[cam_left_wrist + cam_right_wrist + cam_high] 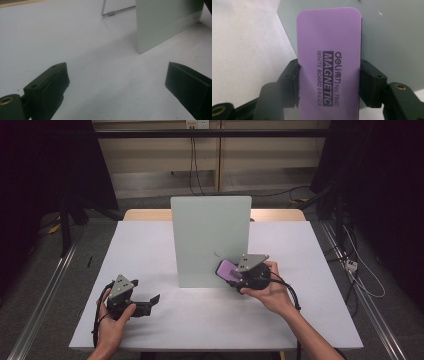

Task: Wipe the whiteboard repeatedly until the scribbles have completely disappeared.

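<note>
Eraser (328,65): lower end cut off by the frame's bottom edge in the right gripper view. Whiteboard (211,240): its lower right part hidden behind eraser and right tool (235,276) in the high view.

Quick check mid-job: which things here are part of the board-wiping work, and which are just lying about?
Part of the job:
- purple eraser, clamped in the right gripper
- whiteboard, standing upright on the table, with a small mark

Just there:
- left gripper, open, nothing between its jaws, resting on the table
- cables on the floor
</note>
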Motion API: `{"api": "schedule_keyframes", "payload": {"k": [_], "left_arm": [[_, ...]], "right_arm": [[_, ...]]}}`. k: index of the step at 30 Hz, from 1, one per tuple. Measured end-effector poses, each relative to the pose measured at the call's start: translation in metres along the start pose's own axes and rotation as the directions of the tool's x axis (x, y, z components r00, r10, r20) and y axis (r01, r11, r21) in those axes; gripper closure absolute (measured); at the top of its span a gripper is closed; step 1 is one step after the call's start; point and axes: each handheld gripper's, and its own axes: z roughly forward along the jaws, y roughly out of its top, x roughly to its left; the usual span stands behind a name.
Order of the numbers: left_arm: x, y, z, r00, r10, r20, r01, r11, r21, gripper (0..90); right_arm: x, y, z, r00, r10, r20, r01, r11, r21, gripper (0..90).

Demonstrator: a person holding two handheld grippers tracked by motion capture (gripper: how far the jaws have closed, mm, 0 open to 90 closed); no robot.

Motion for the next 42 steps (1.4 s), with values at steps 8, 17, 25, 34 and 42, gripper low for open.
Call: {"api": "schedule_keyframes", "payload": {"k": [8, 17, 25, 34, 42], "left_arm": [[-0.001, 0.001, 0.002, 1.0, 0.008, 0.001, -0.008, 0.9999, 0.007, 4.9], [0.001, 0.0, 0.0, 1.0, 0.0, -0.001, 0.0, 1.0, 0.0, 5.0], [0.0, 0.0, 0.0, 1.0, 0.004, 0.002, -0.004, 1.0, 0.0, 5.0], [0.0, 0.0, 0.001, 1.0, 0.008, 0.001, -0.008, 0.9999, 0.007, 5.0], [0.0, 0.0, 0.001, 1.0, -0.003, 0.003, 0.003, 1.0, 0.0, 5.0]], "right_arm": [[-0.007, 0.016, -0.006, 0.9998, -0.004, 0.017, 0.004, 1.0, -0.021, 42.0], [-0.022, 0.049, -0.018, 0.9983, 0.0, 0.059, 0.005, 0.996, -0.09, 42.1], [-0.012, 0.047, -0.005, 0.9986, -0.022, 0.049, 0.026, 0.995, -0.092, 42.0], [0.01, 0.034, 0.022, 0.9974, -0.066, -0.027, 0.066, 0.998, -0.016, 42.1], [0.02, 0.031, 0.033, 0.9947, -0.087, -0.054, 0.088, 0.996, 0.012, 42.1]]}}
